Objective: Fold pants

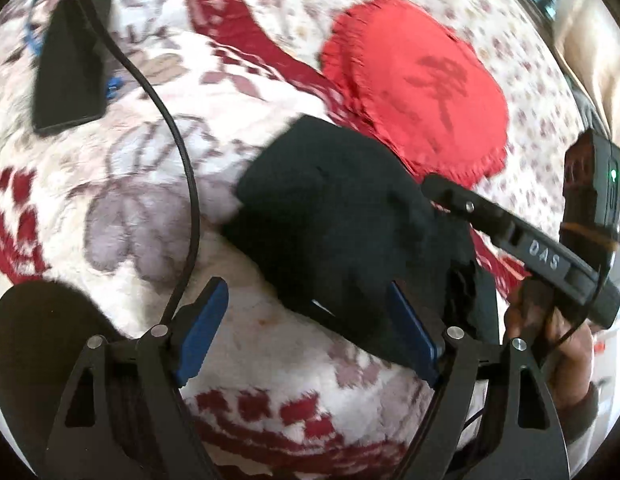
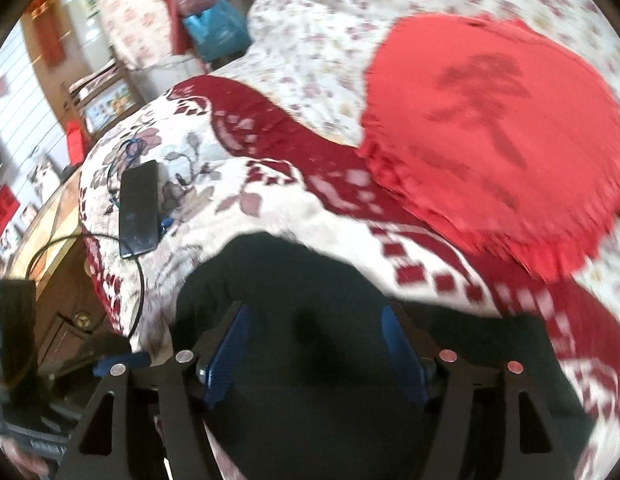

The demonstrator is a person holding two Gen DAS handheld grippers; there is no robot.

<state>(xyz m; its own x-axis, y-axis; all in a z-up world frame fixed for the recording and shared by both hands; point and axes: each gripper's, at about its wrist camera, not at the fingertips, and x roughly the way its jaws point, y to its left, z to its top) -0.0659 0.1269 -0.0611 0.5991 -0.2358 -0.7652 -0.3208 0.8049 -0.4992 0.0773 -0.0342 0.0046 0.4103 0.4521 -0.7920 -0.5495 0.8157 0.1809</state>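
The black pants (image 1: 333, 216) lie bunched in a compact dark bundle on the flowered blanket (image 1: 122, 184). My left gripper (image 1: 306, 300) is open, its blue pads apart, with the near edge of the bundle between them. My right gripper shows in the left wrist view (image 1: 445, 188) as a black arm reaching over the bundle's right side. In the right wrist view the right gripper (image 2: 313, 320) is open just above the pants (image 2: 310, 292), which fill the space between and under its pads.
A round red cushion (image 1: 421, 92) lies just beyond the pants, also in the right wrist view (image 2: 505, 140). A black phone (image 1: 70, 68) with a cable lies at the far left of the blanket (image 2: 138, 208). The bed's edge and wooden furniture (image 2: 66, 304) are at the left.
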